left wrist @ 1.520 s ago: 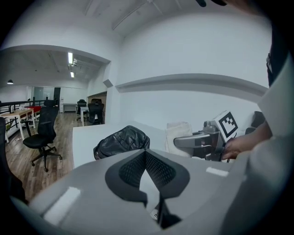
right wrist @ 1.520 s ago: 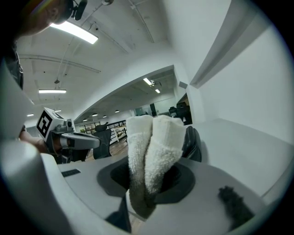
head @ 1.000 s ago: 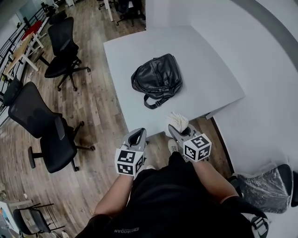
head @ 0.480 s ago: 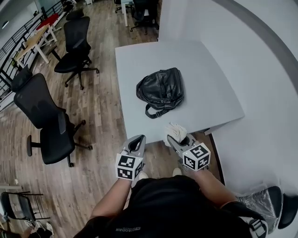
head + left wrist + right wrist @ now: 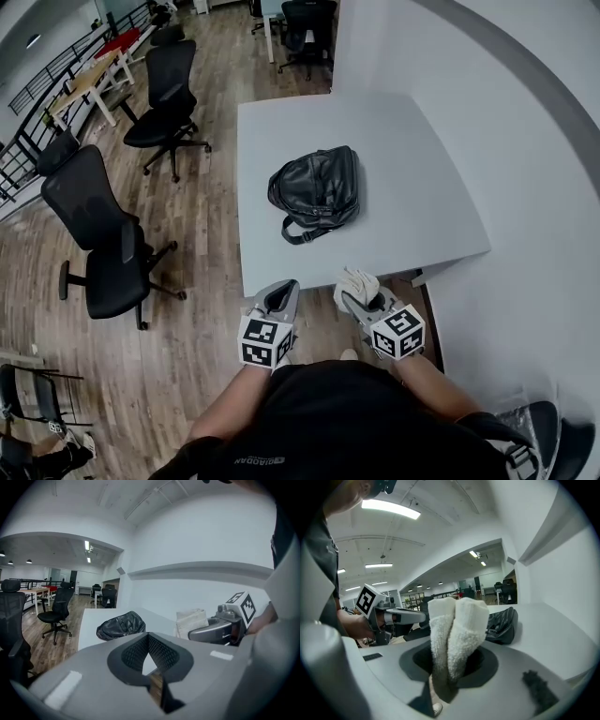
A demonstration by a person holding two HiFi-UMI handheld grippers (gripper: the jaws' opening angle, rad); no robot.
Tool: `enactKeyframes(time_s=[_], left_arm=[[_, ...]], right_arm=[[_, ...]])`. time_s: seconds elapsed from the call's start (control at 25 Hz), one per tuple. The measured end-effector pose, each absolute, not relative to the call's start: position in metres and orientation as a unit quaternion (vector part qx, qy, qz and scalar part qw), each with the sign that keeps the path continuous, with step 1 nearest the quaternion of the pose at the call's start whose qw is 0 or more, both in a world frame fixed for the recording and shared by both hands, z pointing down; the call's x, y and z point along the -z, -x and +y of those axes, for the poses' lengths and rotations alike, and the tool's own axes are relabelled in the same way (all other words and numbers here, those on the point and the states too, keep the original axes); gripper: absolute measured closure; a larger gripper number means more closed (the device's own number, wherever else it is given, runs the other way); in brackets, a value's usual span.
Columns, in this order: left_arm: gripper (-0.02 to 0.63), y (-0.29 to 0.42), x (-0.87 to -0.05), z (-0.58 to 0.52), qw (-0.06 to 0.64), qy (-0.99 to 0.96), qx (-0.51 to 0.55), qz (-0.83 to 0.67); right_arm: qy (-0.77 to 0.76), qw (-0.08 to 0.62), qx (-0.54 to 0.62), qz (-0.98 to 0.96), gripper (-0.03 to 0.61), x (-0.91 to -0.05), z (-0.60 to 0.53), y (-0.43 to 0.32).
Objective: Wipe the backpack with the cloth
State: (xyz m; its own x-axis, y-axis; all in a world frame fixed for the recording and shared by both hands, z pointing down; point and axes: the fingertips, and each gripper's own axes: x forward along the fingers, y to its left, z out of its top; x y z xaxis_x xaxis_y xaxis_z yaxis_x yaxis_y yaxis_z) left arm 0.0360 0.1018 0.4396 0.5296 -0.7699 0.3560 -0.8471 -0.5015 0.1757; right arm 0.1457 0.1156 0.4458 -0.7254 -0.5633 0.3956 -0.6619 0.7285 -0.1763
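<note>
You're holding both grippers low in front of your torso, side by side, forearms angled in from the elbows & noses aimed fwd at the table [image 5: 403, 141]. The marker cubes sit on the ends nearest you, facing up toward the head cam. The L gripper [image 5: 281, 292] sits just short of the table's near edge, over the wood floor. Its own view shows the jaw tips meeting w/ nothing between them, only a sliver of table & floor seen through the gap behind the pads. The R gripper [image 5: 361, 298] is level w/ it, just beside it on the R, also at the near edge. Its jaws are clamped on the cloth [image 5: 457, 630], a white terry cloth folded into a thick wad that stands upright out of the pads & sticks up past the tips. The backpack [image 5: 317, 187] is black leather-look, lying flat near the middle of the table, strap loop trailing toward you. It's well apart from both grippers & nothing touches it. In both gripper views it lies ahead, beyond the jaws. Off to your L on the wood floor stand 2 black office chairs [image 5: 103, 244], more desks & chairs further back.
</note>
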Motion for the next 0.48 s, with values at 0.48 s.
enactKeyframes(time_s=[0.48], left_arm=[[0.607, -0.0373, -0.4316, 0.0988, 0.145, -0.863, -0.126, -0.467]], right_arm=[[-0.344, 0.137, -0.153, -0.916, 0.474, -0.4432, 0.1161, -0.1441]])
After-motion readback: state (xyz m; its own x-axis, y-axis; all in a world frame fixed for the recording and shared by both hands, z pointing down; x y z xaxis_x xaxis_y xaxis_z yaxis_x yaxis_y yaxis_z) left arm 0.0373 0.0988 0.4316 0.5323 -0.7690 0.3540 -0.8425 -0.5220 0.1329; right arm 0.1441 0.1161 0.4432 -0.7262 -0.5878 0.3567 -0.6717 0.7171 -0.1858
